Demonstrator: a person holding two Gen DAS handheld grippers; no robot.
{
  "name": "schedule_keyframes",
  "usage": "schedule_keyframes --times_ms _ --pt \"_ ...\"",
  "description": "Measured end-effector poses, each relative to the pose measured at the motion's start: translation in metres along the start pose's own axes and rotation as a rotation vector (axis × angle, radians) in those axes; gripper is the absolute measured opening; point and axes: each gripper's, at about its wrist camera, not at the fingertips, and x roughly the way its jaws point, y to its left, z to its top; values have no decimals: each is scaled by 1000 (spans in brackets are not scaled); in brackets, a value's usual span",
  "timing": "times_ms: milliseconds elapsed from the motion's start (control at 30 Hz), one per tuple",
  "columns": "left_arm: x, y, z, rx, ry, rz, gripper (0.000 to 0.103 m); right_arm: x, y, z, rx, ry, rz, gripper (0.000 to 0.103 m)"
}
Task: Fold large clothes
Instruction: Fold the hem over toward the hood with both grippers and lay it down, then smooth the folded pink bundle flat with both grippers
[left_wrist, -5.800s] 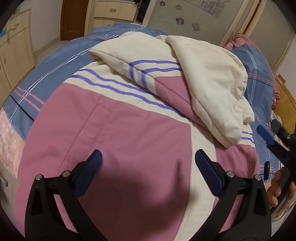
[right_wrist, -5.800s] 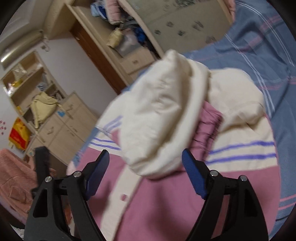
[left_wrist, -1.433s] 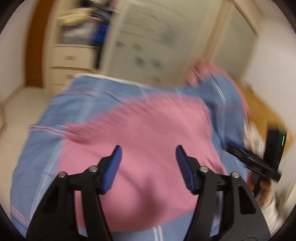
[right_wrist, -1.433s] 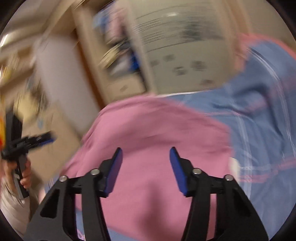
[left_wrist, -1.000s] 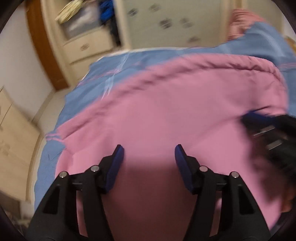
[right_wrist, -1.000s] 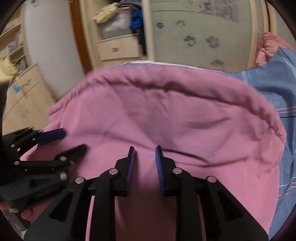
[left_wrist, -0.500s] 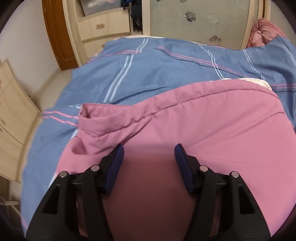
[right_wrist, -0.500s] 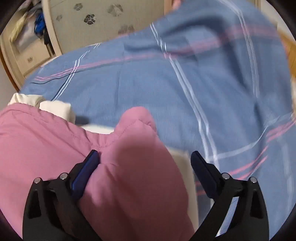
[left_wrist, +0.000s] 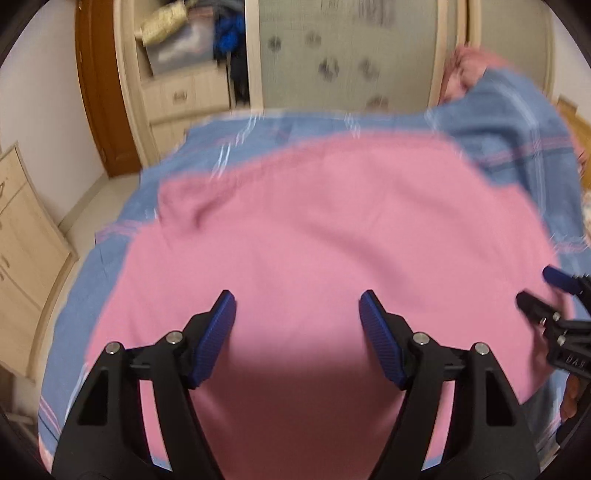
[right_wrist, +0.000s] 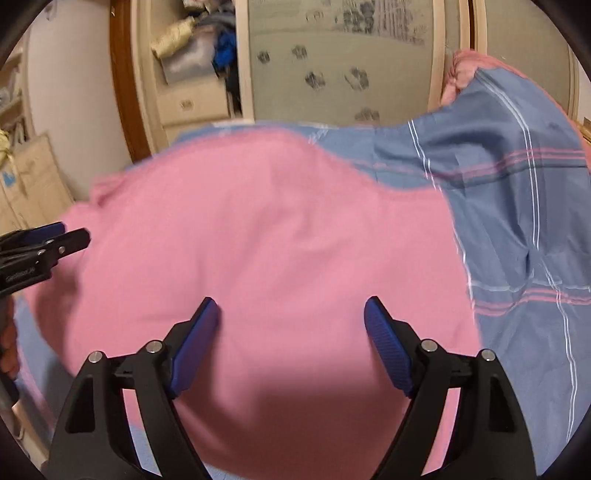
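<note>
A large pink garment (left_wrist: 325, 229) lies folded on the blue striped bed; it also fills the right wrist view (right_wrist: 258, 236). Only its plain pink side shows. My left gripper (left_wrist: 297, 314) is open and empty, held above the garment's near part. My right gripper (right_wrist: 291, 319) is open and empty, also above the garment. The right gripper shows at the right edge of the left wrist view (left_wrist: 543, 291), by the garment's right side. The left gripper shows at the left edge of the right wrist view (right_wrist: 59, 236), by the garment's left side. Both views are motion-blurred.
The blue plaid bedsheet (left_wrist: 517, 122) surrounds the garment, with a raised blue bedding mound (right_wrist: 517, 147) at the right. A wardrobe with frosted doors (left_wrist: 351, 51) and drawers (left_wrist: 181, 96) stands beyond the bed. A wooden cabinet (left_wrist: 22, 236) is at the left.
Both grippers have pulled back and up from the garment and now look across the whole folded pink piece. The right gripper has swung left from the right corner.
</note>
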Motion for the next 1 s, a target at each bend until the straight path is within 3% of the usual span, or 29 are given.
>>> schedule_keyframes --times_ms 133,233,467,533,567,633,733,867,1000 --pt "32 13 -7 -25 75 20 73 38 -14 2 45 84 4 93" --pt "46 9 -10 -23 91 56 74 53 -7 1 28 108 -40 95" --pt "47 3 -8 -47 120 81 73 61 -5 -5 49 126 -40 97" --pt "22 9 -2 -89 93 31 57 43 -8 3 60 141 3 96" --pt "10 12 1 -110 57 5 56 25 -11 9 80 108 32 90" --pt "-20 13 11 -124 -54 -2 66 -7 -18 31 101 -14 56 88" --pt "-29 2 27 -92 -79 8 67 -26 -5 61 76 -111 47 88" --pt "-3 -11 55 -28 -29 42 67 23 13 94 15 -36 33 88" --pt "39 -23 72 11 49 88 68 81 16 98 0 53 11 92"
